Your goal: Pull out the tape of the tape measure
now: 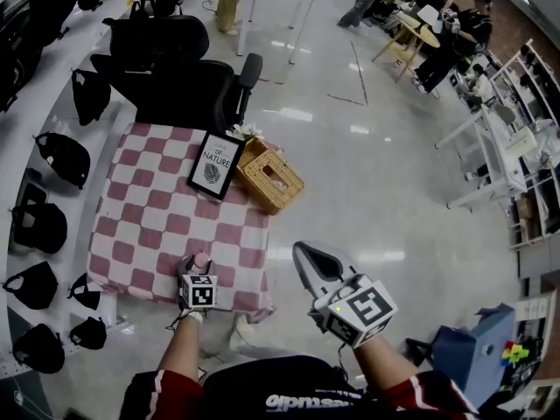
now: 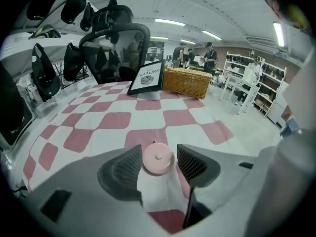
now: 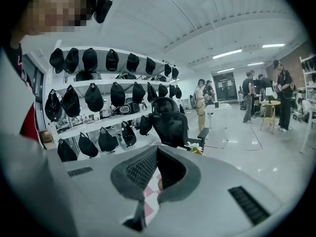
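A small round pink tape measure [image 1: 201, 260] [image 2: 158, 158] lies flat near the front edge of the red-and-white checked table [image 1: 149, 208]. No tape shows pulled out of it. My left gripper [image 1: 199, 269] [image 2: 159, 153] is lowered over it with one pad on each side. The jaws are open, and a thin gap shows at the right pad. My right gripper [image 1: 303, 248] [image 3: 157, 149] hangs off the table's right side above the floor. Its jaws meet at the tips and nothing shows between them.
At the table's far side stand a framed "Nature" picture [image 1: 214, 164] [image 2: 147, 77] and a wicker basket [image 1: 271, 180] [image 2: 186, 82]. A black office chair [image 1: 184, 68] stands behind the table. Shelves of black caps [image 1: 39, 226] line the left. A blue box [image 1: 477, 348] sits on the floor, right.
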`<action>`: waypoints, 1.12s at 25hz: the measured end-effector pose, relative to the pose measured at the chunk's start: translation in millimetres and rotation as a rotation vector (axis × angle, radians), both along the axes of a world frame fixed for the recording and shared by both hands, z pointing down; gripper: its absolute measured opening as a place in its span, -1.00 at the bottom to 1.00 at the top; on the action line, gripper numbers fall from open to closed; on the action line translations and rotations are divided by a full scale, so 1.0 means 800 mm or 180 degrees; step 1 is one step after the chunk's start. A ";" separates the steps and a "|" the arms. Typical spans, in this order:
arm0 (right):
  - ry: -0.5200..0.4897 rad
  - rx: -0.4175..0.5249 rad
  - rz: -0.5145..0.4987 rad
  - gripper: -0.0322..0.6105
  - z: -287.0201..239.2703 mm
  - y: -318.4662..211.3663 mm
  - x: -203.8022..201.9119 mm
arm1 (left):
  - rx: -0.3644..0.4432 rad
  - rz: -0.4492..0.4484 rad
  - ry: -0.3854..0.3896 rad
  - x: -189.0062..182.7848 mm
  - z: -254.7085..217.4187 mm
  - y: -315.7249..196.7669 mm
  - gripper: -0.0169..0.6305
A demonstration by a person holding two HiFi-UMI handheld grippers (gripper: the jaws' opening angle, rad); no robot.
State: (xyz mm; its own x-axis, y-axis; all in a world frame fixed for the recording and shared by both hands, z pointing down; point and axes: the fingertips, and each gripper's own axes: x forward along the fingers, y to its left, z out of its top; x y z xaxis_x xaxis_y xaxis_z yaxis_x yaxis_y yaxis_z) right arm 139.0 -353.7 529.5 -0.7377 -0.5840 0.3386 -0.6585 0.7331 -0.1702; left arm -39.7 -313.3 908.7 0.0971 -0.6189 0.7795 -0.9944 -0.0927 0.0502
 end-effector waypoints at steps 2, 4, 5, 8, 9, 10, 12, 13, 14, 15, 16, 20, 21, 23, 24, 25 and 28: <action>0.0016 -0.0007 0.0014 -0.89 0.002 -0.003 0.004 | -0.0036 0.0017 -0.0040 -0.002 0.007 -0.003 -0.28; 0.0012 -0.0034 0.0047 -0.89 0.005 -0.006 0.007 | -0.0104 0.0002 -0.0085 -0.005 0.014 -0.001 -0.28; 0.0009 -0.0045 0.0059 -0.89 0.006 -0.006 0.009 | -0.0140 -0.0006 -0.0096 -0.005 0.018 0.001 -0.28; 0.0011 -0.0051 0.0044 -0.89 0.005 -0.007 0.008 | -0.0154 -0.0045 -0.0041 -0.004 0.025 0.004 -0.28; 0.0009 -0.0051 0.0035 -0.89 0.005 -0.006 0.008 | -0.0153 -0.0064 -0.0017 -0.003 0.028 0.003 -0.28; 0.0005 -0.0054 0.0031 -0.89 0.006 -0.006 0.009 | -0.0166 -0.0085 0.0003 -0.004 0.031 0.004 -0.27; -0.0008 -0.0062 0.0034 -0.89 0.007 -0.005 0.010 | -0.0196 -0.0146 0.0061 -0.004 0.029 0.004 -0.28; -0.0021 -0.0067 0.0036 -0.89 0.007 -0.005 0.011 | -0.0201 -0.0172 0.0087 -0.006 0.027 0.003 -0.27; -0.0038 -0.0071 0.0037 -0.89 0.006 -0.005 0.011 | -0.0210 -0.0189 0.0109 -0.007 0.026 0.002 -0.27; -0.0057 -0.0071 0.0037 -0.89 0.005 -0.005 0.010 | -0.0232 -0.0199 0.0131 -0.009 0.026 0.001 -0.28; -0.0077 -0.0070 0.0035 -0.89 0.004 -0.004 0.010 | -0.0261 -0.0205 0.0148 -0.009 0.027 0.000 -0.28; -0.0185 -0.0084 0.0038 -0.89 -0.007 -0.002 0.013 | -0.0358 -0.0188 0.0122 -0.012 0.032 0.002 -0.28; -0.0201 -0.0082 0.0039 -0.89 -0.012 -0.001 0.015 | -0.0379 -0.0175 0.0106 -0.013 0.029 0.002 -0.28; -0.0211 -0.0065 0.0056 -0.89 -0.019 -0.001 0.020 | -0.0352 -0.0144 0.0080 -0.015 0.023 0.000 -0.28; -0.0211 -0.0053 0.0072 -0.89 -0.022 -0.002 0.021 | -0.0310 -0.0115 0.0074 -0.018 0.019 -0.002 -0.28; -0.0214 -0.0042 0.0093 -0.89 -0.024 -0.002 0.022 | -0.0261 -0.0073 0.0077 -0.020 0.013 -0.004 -0.28; -0.0236 -0.0020 0.0157 -0.89 -0.029 0.000 0.022 | -0.0103 0.0073 0.0129 -0.022 -0.014 -0.011 -0.28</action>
